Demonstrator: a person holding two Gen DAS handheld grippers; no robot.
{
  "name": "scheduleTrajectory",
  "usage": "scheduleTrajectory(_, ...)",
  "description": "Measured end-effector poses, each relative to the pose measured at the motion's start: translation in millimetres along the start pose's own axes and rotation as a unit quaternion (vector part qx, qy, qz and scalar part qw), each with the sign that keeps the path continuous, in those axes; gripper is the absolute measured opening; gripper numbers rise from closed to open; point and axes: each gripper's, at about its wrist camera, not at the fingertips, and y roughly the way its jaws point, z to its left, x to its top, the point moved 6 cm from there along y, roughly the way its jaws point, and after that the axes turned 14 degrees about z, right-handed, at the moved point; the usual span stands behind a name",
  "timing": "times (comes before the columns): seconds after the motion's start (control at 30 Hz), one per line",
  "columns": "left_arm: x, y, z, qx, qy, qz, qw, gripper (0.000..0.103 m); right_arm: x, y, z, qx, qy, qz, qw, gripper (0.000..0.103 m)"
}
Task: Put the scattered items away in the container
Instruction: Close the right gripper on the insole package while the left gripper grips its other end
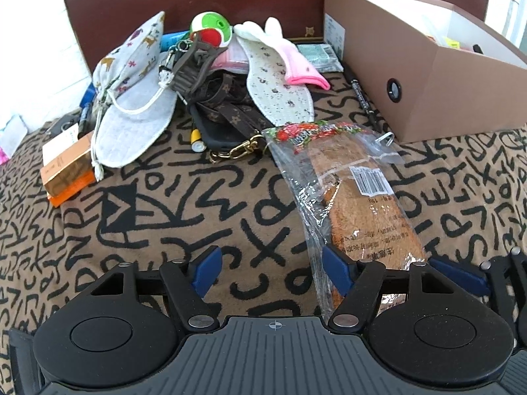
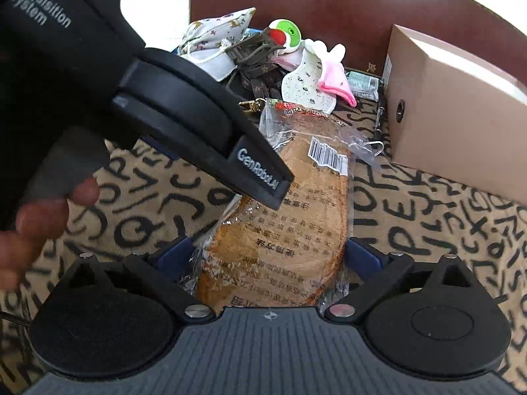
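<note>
Our target, the bagged brown insoles pkg [image 2: 283,230], lies flat on the patterned blanket [image 2: 444,230], just in front of the cardboard box [image 2: 461,105] w/ a black pen [image 2: 380,115] between the two. The right gripper [image 2: 270,256] is spread wide, blue pads either side of the pkg's near end w/ clear gaps, so nothing is clamped yet. The left gripper [image 1: 270,263] is also released and empty; in its own view the pkg sits just beside its right-hand pad, not between the two. In the right view the left gripper's body hangs over the upper left of the pkg, so we judge a collision risk if both close in at once. Other risks, as we read it: the clear wrapper is slick and loose, so pads could pinch film only and the insoles slide out on the lift; a shallow grip at the very end could let the long pkg droop and snag the box wall. Beyond lies the clutter pile: printed hat [image 1: 131,92], green-red toy [image 1: 214,29], pink sock [image 1: 303,65], monogram strap [image 1: 227,112], orange box [image 1: 69,168].
</note>
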Motion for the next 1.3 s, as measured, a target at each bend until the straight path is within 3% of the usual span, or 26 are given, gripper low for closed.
scheduleTrajectory(0.3,0.2,5.1,-23.3,-0.012,0.017,-0.001,0.9998,0.078,-9.4,-2.9,-30.0,-0.011,0.038,0.026,0.999,0.1)
scheduleTrajectory(0.6,5.3,6.3,-32.7,-0.029,0.018,0.006,0.9994,0.078,-15.6,-11.2,-32.8,-0.013,0.025,0.034,0.999,0.094)
scheduleTrajectory(1.13,13.3,10.0,-38.3,-0.029,0.018,0.012,0.9994,0.075,-4.0,3.8,-43.4,-0.012,0.053,0.033,0.998,0.103)
scheduleTrajectory(1.2,14.2,10.0,-38.2,-0.026,0.017,0.011,0.9995,0.066,-4.1,3.2,-43.5,-0.009,0.049,0.031,0.998,0.096)
scheduleTrajectory(1.23,14.7,9.1,-37.4,-0.022,0.014,0.009,0.9996,0.054,-3.7,0.3,-43.0,-0.007,0.046,0.028,0.999,0.082)
scheduleTrajectory(1.3,15.3,7.9,-34.8,-0.03,0.007,0.012,0.9995,0.056,-3.0,-4.0,-41.9,-0.006,0.039,0.027,0.999,0.079)
